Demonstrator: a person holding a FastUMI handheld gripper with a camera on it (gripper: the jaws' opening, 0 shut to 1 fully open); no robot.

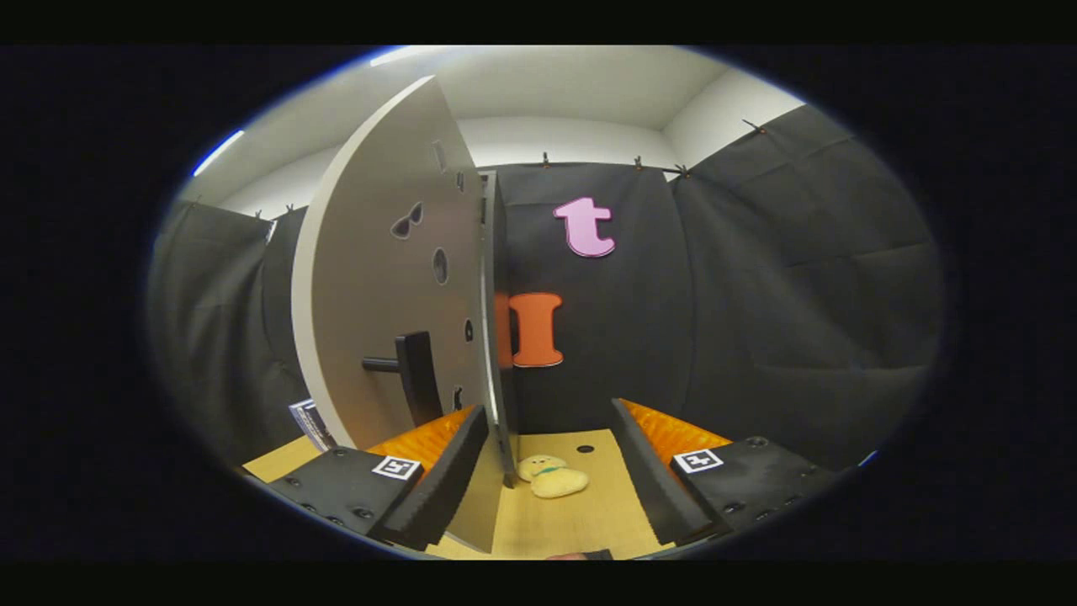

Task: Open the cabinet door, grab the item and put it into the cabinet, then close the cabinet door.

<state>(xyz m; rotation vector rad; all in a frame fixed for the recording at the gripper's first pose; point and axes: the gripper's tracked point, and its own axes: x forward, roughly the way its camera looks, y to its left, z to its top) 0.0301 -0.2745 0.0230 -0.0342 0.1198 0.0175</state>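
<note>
Pale grey flat cabinet door [383, 278] with black bar handle [414, 377], left-centre of frame, swung open. Gripper [551, 471] spread wide, pinching nothing. Small yellow plush toy [551, 476] lies on tan tabletop [580, 522], lower centre, between fingers. Step 1 looks done; grab, stow, close remain.

Toy [551, 476] on table [580, 522] — just right of door [387, 278]

Bright ceiling strips light a dim booth; strong fisheye bending, edges soft and darkened.
</note>
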